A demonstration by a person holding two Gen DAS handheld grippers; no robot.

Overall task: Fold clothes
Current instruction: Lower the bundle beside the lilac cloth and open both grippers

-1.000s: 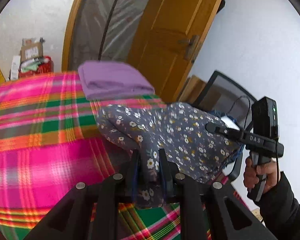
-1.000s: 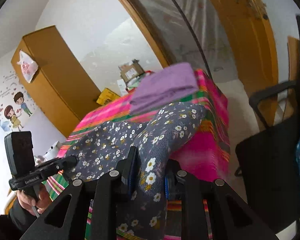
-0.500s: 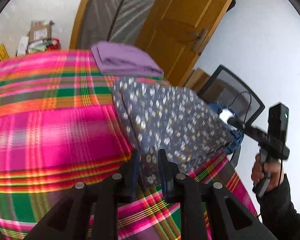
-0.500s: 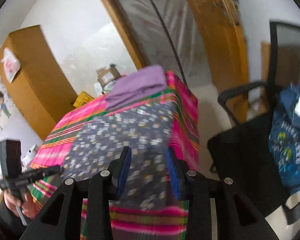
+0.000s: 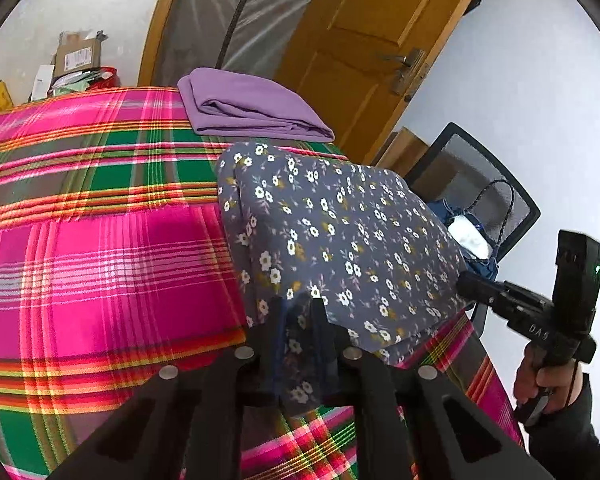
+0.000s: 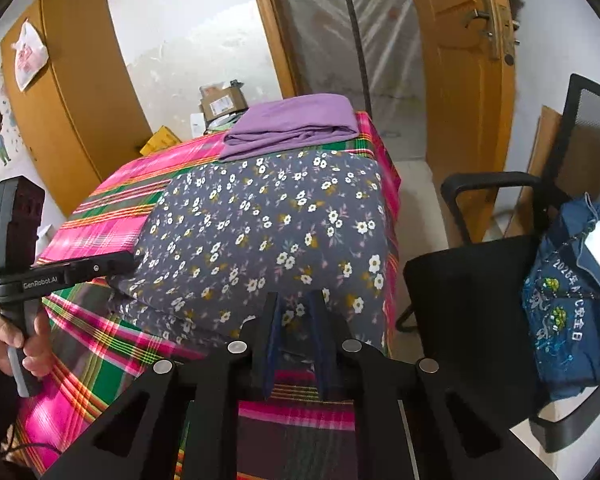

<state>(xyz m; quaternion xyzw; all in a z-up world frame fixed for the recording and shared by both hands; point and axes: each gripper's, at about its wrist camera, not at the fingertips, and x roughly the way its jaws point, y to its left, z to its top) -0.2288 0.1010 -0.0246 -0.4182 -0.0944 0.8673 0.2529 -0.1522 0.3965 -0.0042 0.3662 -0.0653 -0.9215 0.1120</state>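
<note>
A grey-blue floral garment [image 5: 340, 240] lies folded flat on the plaid-covered table [image 5: 100, 260], near its right end. My left gripper [image 5: 299, 304] is at the garment's near left corner. Its jaws are closing, and a bunch of floral cloth is pinched between them and hangs below the pads. In the right wrist view the same garment [image 6: 268, 220] fills the middle. My right gripper [image 6: 294, 300] sits over its near edge. Its jaws are closing too, but the cloth seen between its tips lies flat and unpinched. A person's hand holds each gripper.
A folded purple cloth [image 5: 252, 108] lies at the table's far end, just beyond the garment. A black mesh chair [image 6: 472, 292] with a blue embroidered bag [image 6: 572, 312] stands close off the table's right side. A wooden door [image 5: 364, 40], a cabinet [image 6: 72, 92] and boxes [image 5: 78, 56] stand behind.
A second ago both grippers held the garment up in a hump. It now lies flat and folded on the table. The right jaws let go and widened, then narrowed again; the left gripper sank.
</note>
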